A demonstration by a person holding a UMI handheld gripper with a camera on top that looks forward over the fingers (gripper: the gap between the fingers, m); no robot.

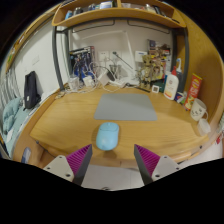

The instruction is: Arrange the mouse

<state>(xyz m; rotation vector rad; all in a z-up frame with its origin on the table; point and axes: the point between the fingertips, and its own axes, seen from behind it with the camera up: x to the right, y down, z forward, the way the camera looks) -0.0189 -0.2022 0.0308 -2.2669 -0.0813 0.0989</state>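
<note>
Resting on the round-edged pale wooden desk [60, 125], a light-blue oval computer mouse [107, 136] lies near the desk's front edge, on its own support. Behind the mouse sits a grey rectangular mouse mat [126, 105], apart from it and farther toward the wall. The gripper [110, 163] hangs on the near side of the mouse with its fingers spread wide; the magenta pads [80, 161] flank open space just short of the mouse, touching nothing. Right of the mat stand bottles and a white mug [197, 108].
</note>
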